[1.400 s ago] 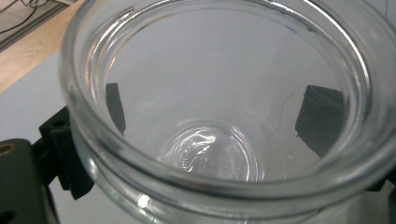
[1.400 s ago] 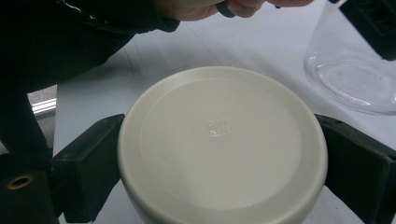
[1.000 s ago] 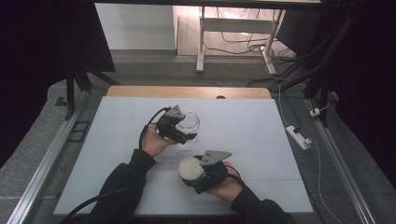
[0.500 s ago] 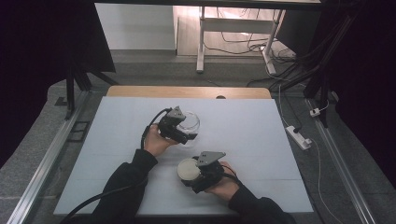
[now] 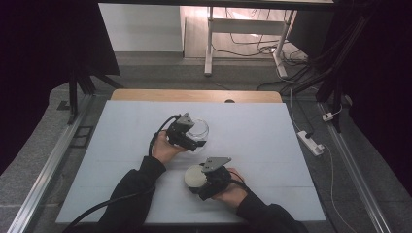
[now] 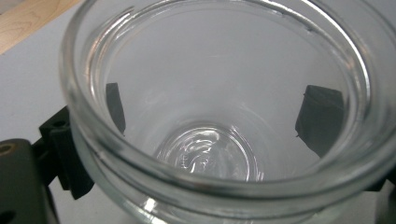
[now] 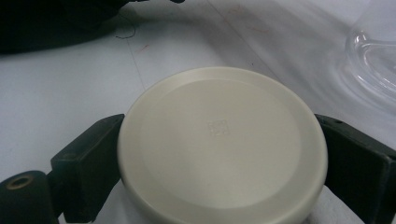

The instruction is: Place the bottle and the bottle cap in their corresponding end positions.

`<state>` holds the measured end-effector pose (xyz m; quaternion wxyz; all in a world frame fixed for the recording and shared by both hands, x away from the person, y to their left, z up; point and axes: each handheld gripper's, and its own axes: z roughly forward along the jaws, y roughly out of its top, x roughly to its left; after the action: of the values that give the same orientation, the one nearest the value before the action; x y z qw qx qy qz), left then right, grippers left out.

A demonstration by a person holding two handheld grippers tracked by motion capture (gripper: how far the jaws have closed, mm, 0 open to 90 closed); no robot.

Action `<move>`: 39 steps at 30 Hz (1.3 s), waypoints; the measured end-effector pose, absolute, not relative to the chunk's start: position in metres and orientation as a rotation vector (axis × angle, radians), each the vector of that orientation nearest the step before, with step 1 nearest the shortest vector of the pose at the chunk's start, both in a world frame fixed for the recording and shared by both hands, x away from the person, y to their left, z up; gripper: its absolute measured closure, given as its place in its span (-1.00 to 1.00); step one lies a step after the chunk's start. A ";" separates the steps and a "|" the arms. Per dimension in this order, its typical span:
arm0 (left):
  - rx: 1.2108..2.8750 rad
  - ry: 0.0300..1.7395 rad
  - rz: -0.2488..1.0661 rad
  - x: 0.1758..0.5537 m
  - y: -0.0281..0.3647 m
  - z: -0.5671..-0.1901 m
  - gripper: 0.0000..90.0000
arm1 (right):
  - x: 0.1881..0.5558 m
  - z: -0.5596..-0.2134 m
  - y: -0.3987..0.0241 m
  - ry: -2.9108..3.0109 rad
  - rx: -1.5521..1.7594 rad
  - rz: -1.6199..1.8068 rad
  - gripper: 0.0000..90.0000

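My left gripper [image 5: 194, 141] had its two black jaws clamped on the outside of a clear glass jar [image 5: 198, 130], one jaw on each flank, and in the left gripper view I saw both through the glass wall of the jar [image 6: 210, 112], whose wide mouth faced the camera and whose embossed base sat deep inside. The jar was empty and uncapped. My right gripper [image 5: 201, 179] pinched a round cream lid [image 5: 195, 177] by its rim, a jaw pressed to either side; in the right gripper view the lid [image 7: 222, 140] lay flat-face up with a small square mark stamped at its centre. Whether it touched the worktop or hung just over it, I could not tell. A curve of the jar [image 7: 373, 60] glinted at that view's upper right. Out from there: my left hand [image 5: 165, 148] held the jar near the middle of the white worktop [image 5: 262, 141], my right hand [image 5: 231, 191] held the lid closer to the near edge, a little right of the jar, the two apart. A black cable [image 5: 97, 211] trailed off the near edge.
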<state>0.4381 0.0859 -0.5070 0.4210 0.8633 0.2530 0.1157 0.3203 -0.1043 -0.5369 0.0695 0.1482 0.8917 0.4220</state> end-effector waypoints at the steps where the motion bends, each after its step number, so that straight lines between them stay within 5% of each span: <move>1: 2.164 0.633 0.291 0.438 0.085 -0.507 -0.85 | 0.321 -0.537 -0.104 2.685 0.449 1.264 -0.84; 39: 2.202 0.700 0.262 0.432 0.094 -0.510 -1.00 | 0.325 -0.535 -0.102 2.708 0.522 1.201 -0.95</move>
<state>0.4323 0.0937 -0.5095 0.3970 0.8692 0.2763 0.1033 0.3252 -0.1023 -0.5348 0.0669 0.1733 0.8982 0.3984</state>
